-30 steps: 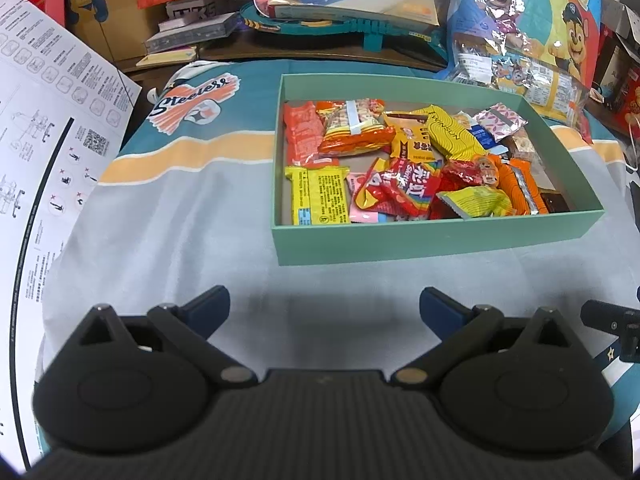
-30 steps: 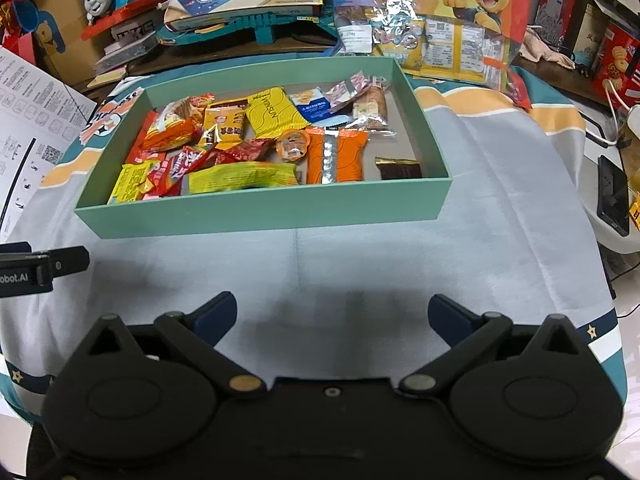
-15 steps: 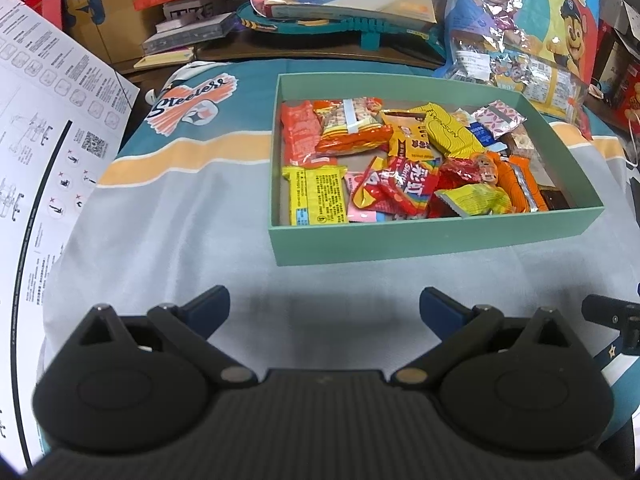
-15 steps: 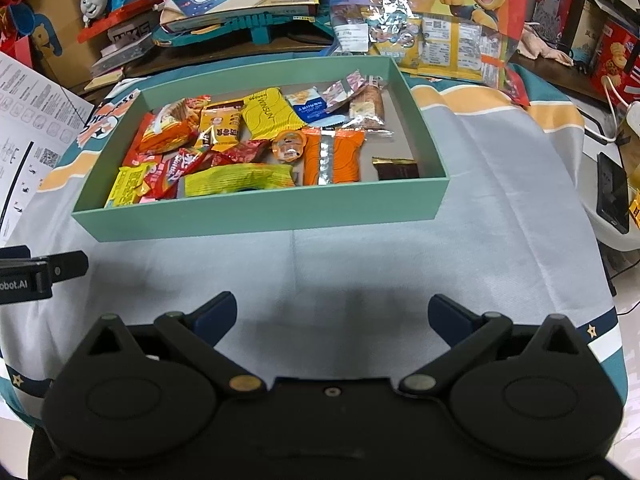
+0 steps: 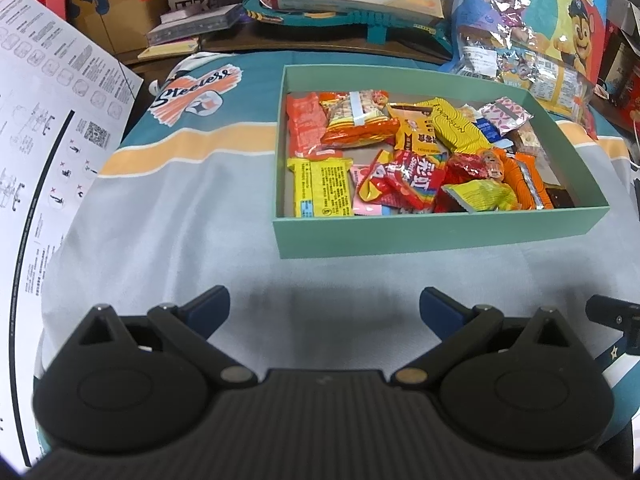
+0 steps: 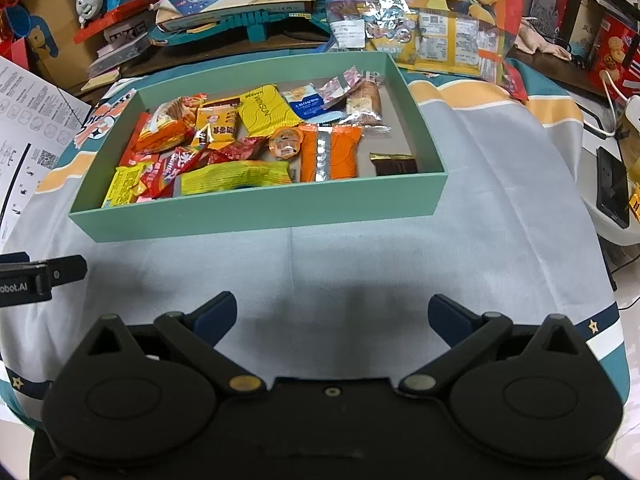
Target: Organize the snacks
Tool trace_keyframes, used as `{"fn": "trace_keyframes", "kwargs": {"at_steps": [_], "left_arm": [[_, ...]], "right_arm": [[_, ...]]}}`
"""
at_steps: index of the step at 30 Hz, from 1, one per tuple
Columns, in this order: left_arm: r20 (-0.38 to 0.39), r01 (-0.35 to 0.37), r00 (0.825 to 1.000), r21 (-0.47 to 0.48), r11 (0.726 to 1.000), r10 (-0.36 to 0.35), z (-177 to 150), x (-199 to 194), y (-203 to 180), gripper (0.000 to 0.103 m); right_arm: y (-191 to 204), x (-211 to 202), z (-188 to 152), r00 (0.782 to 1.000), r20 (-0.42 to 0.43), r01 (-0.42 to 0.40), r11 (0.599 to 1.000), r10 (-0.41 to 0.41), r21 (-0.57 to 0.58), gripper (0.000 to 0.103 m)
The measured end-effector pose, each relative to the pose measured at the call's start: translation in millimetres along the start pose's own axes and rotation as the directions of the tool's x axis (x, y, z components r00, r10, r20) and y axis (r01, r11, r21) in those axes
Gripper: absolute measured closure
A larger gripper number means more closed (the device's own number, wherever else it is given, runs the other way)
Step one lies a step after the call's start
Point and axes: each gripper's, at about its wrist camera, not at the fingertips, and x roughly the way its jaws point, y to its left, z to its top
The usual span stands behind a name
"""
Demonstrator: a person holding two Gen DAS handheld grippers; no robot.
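Note:
A shallow green box [image 5: 440, 234] [image 6: 256, 212] stands on the grey cloth and holds several snack packets: a yellow packet [image 5: 320, 188], a red rainbow packet [image 5: 400, 180], an orange packet [image 6: 330, 152], a dark chocolate bar [image 6: 394, 164]. My left gripper [image 5: 324, 308] is open and empty, above the cloth in front of the box's near left corner. My right gripper [image 6: 332, 316] is open and empty, in front of the box's near wall. Part of the left gripper [image 6: 40, 278] shows at the left edge of the right wrist view.
A white instruction sheet [image 5: 48, 152] hangs at the left. Toys, books and a large Paw Patrol snack bag [image 6: 432, 20] crowd the back. A phone [image 6: 610, 186] and a cable lie off the right edge. The cloth [image 6: 500, 240] drops away at the right.
Both grippers have drawn back and shifted slightly; the box sits a little farther and lower in both views. Both stay open and empty.

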Motion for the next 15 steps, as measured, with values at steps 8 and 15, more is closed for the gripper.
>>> {"fn": "trace_keyframes", "kwargs": {"at_steps": [8,15], "left_arm": [[0.007,0.003,1.0,0.018,1.0,-0.003,-0.9,-2.2,-4.2,0.0],[0.014,0.004,1.0,0.036,0.999,-0.004,-1.7,-4.2,-7.8,0.0]], "right_arm": [[0.4,-1.5,-0.1,1.0,0.007,0.002,1.0,-0.002,0.004,0.0],[1.0,-3.1,-0.5,1.0,0.015,0.006,1.0,-0.006,0.008,0.0]]}}
